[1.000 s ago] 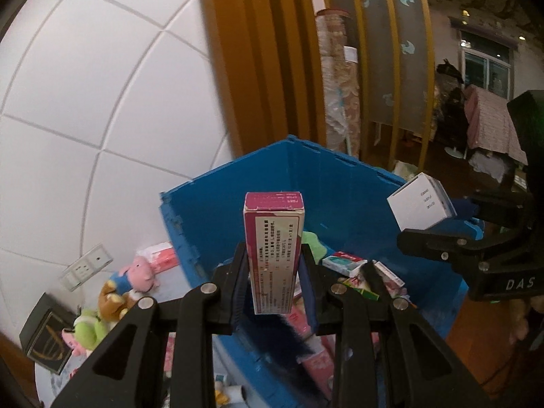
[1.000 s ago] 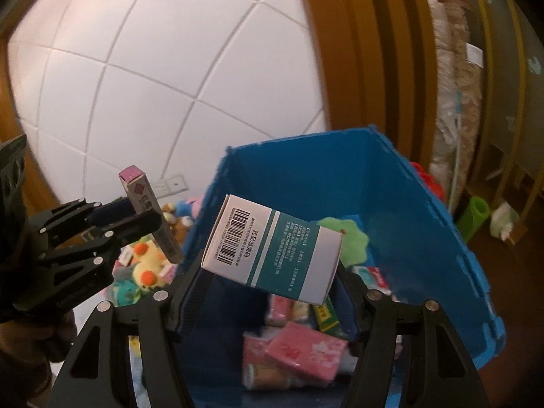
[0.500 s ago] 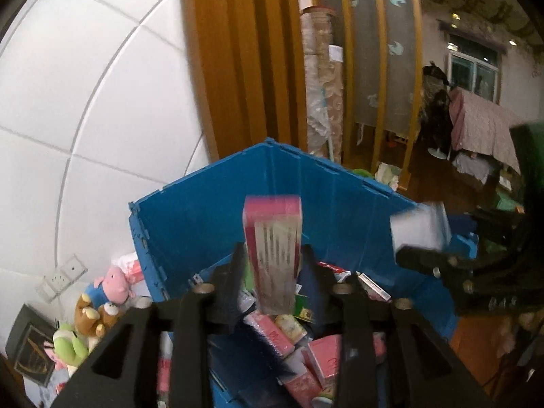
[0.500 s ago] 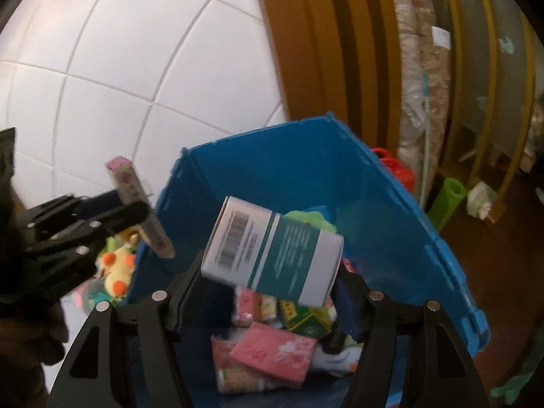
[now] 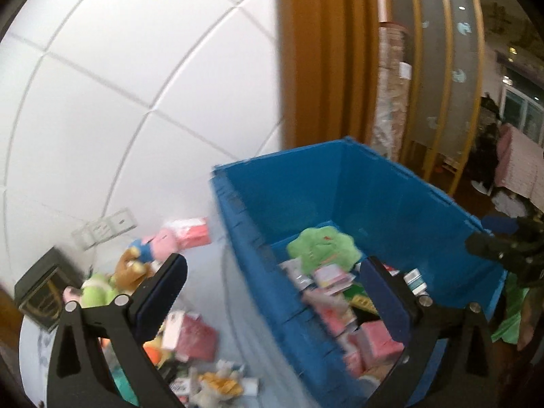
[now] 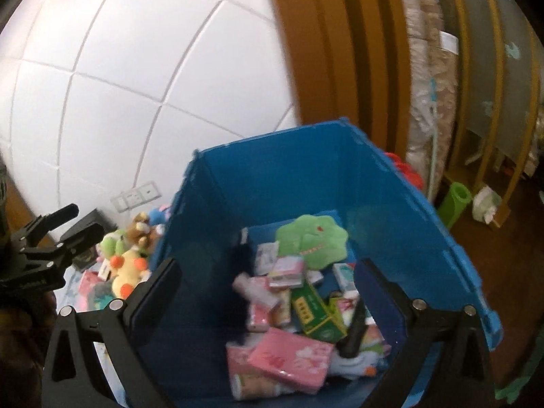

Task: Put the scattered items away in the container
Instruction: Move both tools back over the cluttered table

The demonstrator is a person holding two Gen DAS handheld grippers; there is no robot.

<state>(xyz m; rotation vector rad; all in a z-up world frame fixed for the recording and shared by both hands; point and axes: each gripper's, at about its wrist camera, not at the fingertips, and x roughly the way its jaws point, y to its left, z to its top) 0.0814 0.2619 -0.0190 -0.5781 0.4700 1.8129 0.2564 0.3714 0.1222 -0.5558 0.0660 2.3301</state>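
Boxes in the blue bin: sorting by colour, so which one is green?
The green box with yellow label, lying mid-pile in the blue bin; the boxes around it are pink or white.

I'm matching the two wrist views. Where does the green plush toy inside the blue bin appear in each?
Left wrist: green plush toy, right of centre, against the far wall of the blue bin.
Right wrist: the toy sits centre-right, atop the boxes.
Shared landmark: white wall socket, left of the bin in both.
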